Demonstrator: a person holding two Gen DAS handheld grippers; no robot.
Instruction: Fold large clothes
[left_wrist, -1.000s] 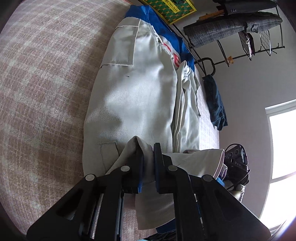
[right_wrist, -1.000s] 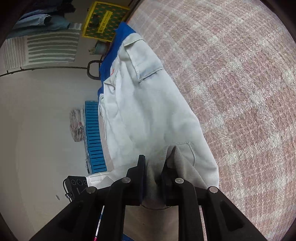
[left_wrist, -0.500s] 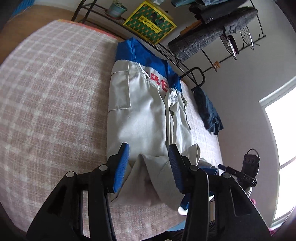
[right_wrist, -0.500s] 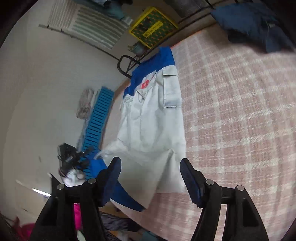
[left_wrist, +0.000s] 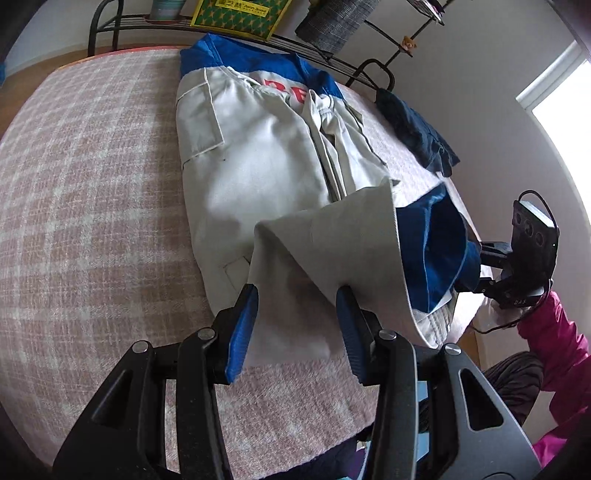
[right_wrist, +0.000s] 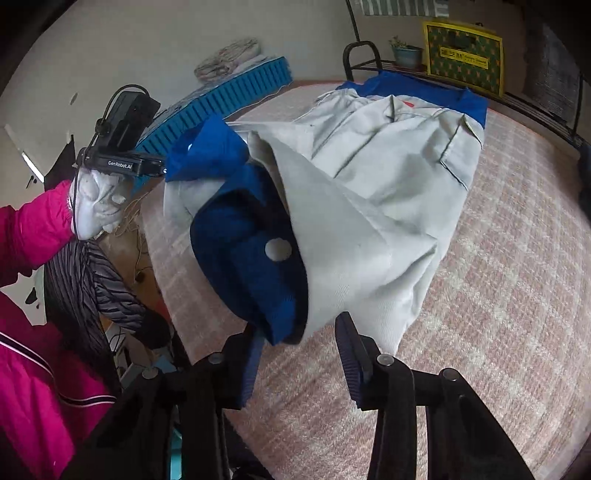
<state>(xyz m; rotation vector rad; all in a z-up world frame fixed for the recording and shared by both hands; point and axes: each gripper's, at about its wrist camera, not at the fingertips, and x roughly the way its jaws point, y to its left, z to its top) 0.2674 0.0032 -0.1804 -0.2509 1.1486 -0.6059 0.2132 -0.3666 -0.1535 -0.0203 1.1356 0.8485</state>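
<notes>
A light grey and blue work garment (left_wrist: 266, 158) lies lengthwise on the pink checked bed cover (left_wrist: 92, 184), its near end folded back with a raised crease and its blue cuff (left_wrist: 436, 240) hanging at the right edge. My left gripper (left_wrist: 297, 308) is open, its fingertips either side of the folded grey hem, holding nothing. In the right wrist view the garment (right_wrist: 388, 173) shows with the blue part (right_wrist: 243, 251) nearest. My right gripper (right_wrist: 299, 336) is open just in front of that blue and grey edge. The other gripper (right_wrist: 122, 147) shows at left, near blue fabric.
A dark blue garment (left_wrist: 413, 129) lies at the bed's far right edge. A metal rack with a yellow box (left_wrist: 240, 14) and hanging clothes stands behind the bed. A blue slatted crate (right_wrist: 229, 92) stands beyond the bed. The person's pink sleeve (right_wrist: 33, 229) is at left.
Both grippers were shut on the grey hem a second ago. Both have opened, let the fabric drop onto the bed and pulled back and up from it.
</notes>
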